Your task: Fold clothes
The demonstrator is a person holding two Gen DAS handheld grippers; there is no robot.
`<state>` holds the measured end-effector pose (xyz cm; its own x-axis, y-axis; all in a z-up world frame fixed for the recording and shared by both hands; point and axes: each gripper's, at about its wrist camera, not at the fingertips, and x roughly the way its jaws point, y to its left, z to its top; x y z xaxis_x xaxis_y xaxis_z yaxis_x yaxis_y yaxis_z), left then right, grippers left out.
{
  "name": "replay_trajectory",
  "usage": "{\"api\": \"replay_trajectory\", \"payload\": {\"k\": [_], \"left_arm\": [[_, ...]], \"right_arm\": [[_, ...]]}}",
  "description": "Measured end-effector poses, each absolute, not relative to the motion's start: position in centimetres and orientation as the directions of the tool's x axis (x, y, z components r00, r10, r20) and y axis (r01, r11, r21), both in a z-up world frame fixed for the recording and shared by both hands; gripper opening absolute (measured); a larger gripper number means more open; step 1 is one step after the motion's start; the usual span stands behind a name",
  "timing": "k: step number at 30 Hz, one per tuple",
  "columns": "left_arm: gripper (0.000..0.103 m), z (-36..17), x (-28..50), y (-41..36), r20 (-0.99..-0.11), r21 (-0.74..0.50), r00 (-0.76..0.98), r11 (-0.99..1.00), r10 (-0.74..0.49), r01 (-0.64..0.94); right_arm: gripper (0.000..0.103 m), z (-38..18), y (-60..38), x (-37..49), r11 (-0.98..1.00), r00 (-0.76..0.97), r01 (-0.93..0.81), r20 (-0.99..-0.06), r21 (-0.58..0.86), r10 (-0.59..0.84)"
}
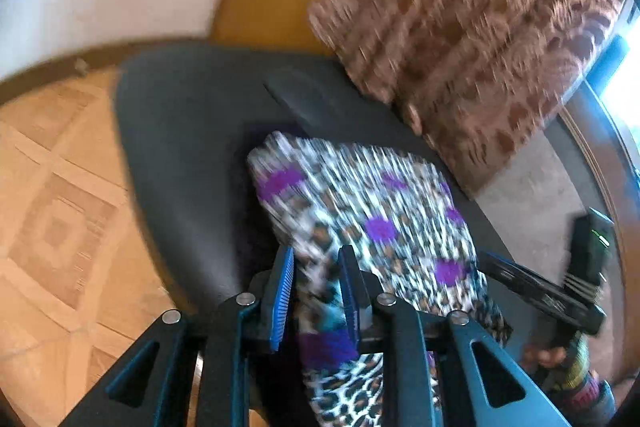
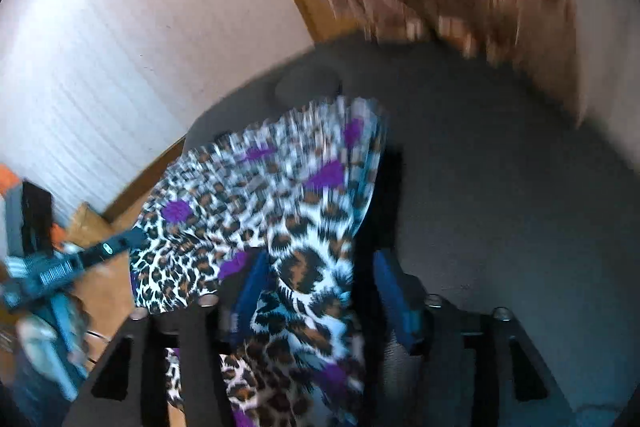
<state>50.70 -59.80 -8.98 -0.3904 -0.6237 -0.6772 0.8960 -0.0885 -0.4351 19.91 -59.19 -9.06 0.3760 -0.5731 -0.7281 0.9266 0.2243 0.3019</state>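
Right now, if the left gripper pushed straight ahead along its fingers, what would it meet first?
Probably the leopard-print cloth: it already lies between the left gripper's fingers and stretches ahead over the dark table. Blur makes depth uncertain.

you have a dark grey table (image 1: 180, 131) as the work surface, over patterned tan flooring (image 1: 60, 207). directly on it lies the leopard-print garment with purple spots (image 1: 372, 203), with a flat dark oval piece (image 1: 304, 99) beyond its far edge.
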Motion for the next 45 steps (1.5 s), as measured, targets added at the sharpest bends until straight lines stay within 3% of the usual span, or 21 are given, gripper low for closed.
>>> {"api": "replay_trajectory", "payload": {"k": [1,2,5,9,11,13,16,18,19,21,26,32,35,37,42,45], "left_arm": [[0.022,-8.1,51.2,-59.3,-0.662,-0.416,-0.354,-0.069,-0.660,0.907],[0.022,-7.0,51.3,-58.8,-0.641,-0.415,-0.342,-0.064,-0.687,0.907],[0.023,-6.0,50.4,-58.6,-0.589,-0.450,-0.432,-0.168,-0.682,0.877],[0.024,-9.2,45.9,-61.8,-0.662,-0.431,-0.458,-0.198,-0.593,0.880],[0.013,-13.4,44.7,-64.2,-0.763,-0.410,-0.417,-0.130,-0.493,0.903],[0.009,-14.3,45.1,-64.3,-0.741,-0.431,-0.436,-0.138,-0.511,0.892],[0.009,-13.8,44.8,-64.0,-0.746,-0.382,-0.405,-0.159,-0.528,0.910],[0.011,-12.5,44.2,-63.3,-0.751,-0.330,-0.369,-0.172,-0.548,0.928],[0.020,-11.8,44.0,-62.9,-0.752,-0.309,-0.353,-0.176,-0.557,0.935],[0.025,-9.3,43.8,-61.1,-0.739,-0.244,-0.287,-0.156,-0.609,0.957],[0.047,-4.4,45.7,-54.8,-0.672,-0.090,-0.107,-0.062,-0.733,0.994],[0.050,-1.3,45.6,-49.0,-0.644,0.037,0.021,-0.004,-0.765,0.999],[0.047,0.2,45.6,-46.0,-0.631,0.065,0.026,-0.019,-0.776,0.998],[0.038,1.0,45.5,-44.6,-0.626,0.060,0.015,-0.029,-0.780,0.998],[0.038,3.1,47.1,-41.9,-0.588,-0.061,-0.017,0.024,-0.809,0.998],[0.038,3.8,46.3,-41.1,-0.572,-0.010,0.011,0.020,-0.820,1.000]], "right_arm": [[0.078,-7.9,-58.4,20.1,0.239,0.354,0.935,-0.708,0.262,-0.611],[0.082,-6.8,-57.6,20.2,0.251,0.334,0.942,-0.684,0.223,-0.648],[0.083,-5.1,-57.3,22.2,0.396,0.435,0.893,-0.634,0.214,-0.640],[0.081,-8.4,-56.9,24.7,0.466,0.416,0.872,-0.728,0.150,-0.544],[0.083,-13.0,-58.6,24.6,0.398,0.352,0.901,-0.831,0.176,-0.430],[0.096,-14.9,-58.6,24.1,0.367,0.346,0.912,-0.826,0.185,-0.444],[0.102,-15.7,-58.5,23.5,0.344,0.353,0.917,-0.810,0.201,-0.468],[0.103,-15.7,-58.6,23.6,0.322,0.335,0.926,-0.823,0.198,-0.458],[0.103,-15.7,-58.6,23.5,0.310,0.328,0.930,-0.829,0.199,-0.452],[0.103,-15.2,-58.3,23.2,0.265,0.322,0.938,-0.843,0.223,-0.432],[0.103,-9.8,-53.9,24.3,0.239,0.182,0.970,-0.776,0.042,-0.603],[0.103,-2.2,-47.5,27.1,0.151,0.040,0.980,-0.609,-0.132,-0.792],[0.103,-1.1,-45.4,28.1,0.149,0.039,0.981,-0.617,-0.128,-0.786],[0.103,-0.2,-43.5,28.7,0.156,0.055,0.982,-0.621,-0.111,-0.782],[0.103,0.2,-40.4,30.5,0.192,0.085,0.976,-0.621,-0.108,-0.780],[0.103,0.4,-39.1,31.1,0.198,0.083,0.973,-0.617,-0.120,-0.783]]}}
